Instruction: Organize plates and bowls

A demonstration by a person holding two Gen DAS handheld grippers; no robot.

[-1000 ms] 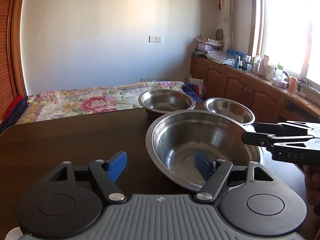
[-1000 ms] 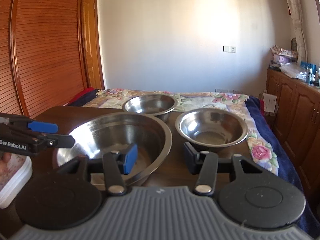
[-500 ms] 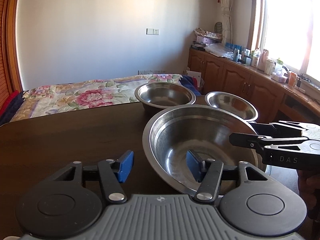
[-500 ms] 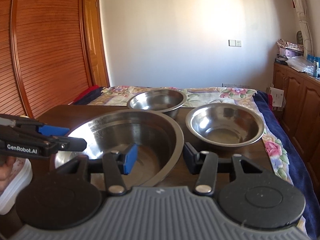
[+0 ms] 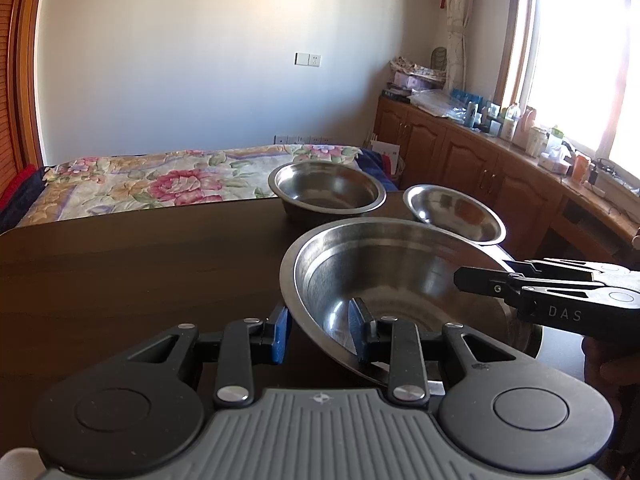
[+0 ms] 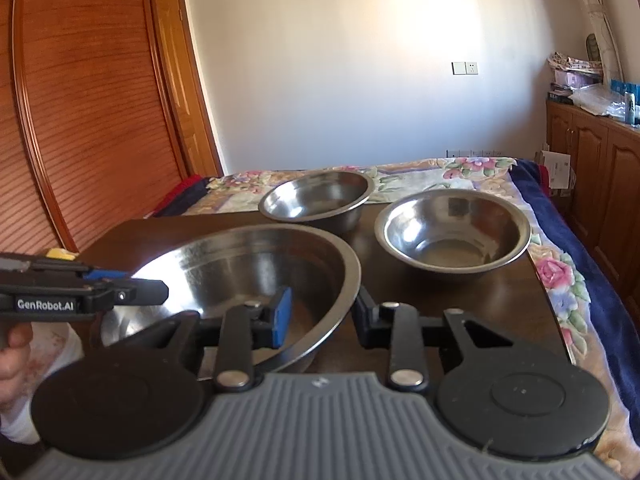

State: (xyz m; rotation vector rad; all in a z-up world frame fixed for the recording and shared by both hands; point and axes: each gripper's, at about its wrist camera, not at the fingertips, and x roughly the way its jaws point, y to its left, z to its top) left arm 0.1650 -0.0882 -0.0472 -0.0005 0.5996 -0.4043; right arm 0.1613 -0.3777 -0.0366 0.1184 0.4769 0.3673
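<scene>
1. We see three steel bowls on the dark wooden table [image 5: 120, 264], and all three look empty, showing only reflections inside.
2. The large bowl [image 5: 392, 276] sits nearest us. Behind it stand the deep bowl [image 5: 326, 192] near the far table edge and the shallow bowl [image 5: 454, 212] towards the right edge; these two stand close together without touching.
3. Our left gripper [image 5: 318, 330] straddles the large bowl's near-left rim, one blue pad inside the basin and the other outside. The jaws are narrowed around the rim, though a gap shows on each side, so they have not clamped it.
4. Our right gripper [image 6: 320, 314] straddles the same bowl's right rim, with its blue pad [image 6: 282, 316] inside and the black finger outside. Its jaws are likewise part-closed with visible clearance.
5. The bowl's rim looks tilted in both views; we cannot tell whether its base rests on the table.
6. Only the left wrist view shows the bright window [image 5: 584, 68] and the cluttered wooden counter [image 5: 520, 148] beneath it.
7. Only the right wrist view shows the slatted wooden wardrobe [image 6: 76, 100], the door [image 6: 180, 80] and a white object [image 6: 48, 344] at the table's left, behind the hand [image 6: 14, 356] holding the left gripper.
8. Both views show the floral bedspread [image 5: 160, 176] beyond the table.
</scene>
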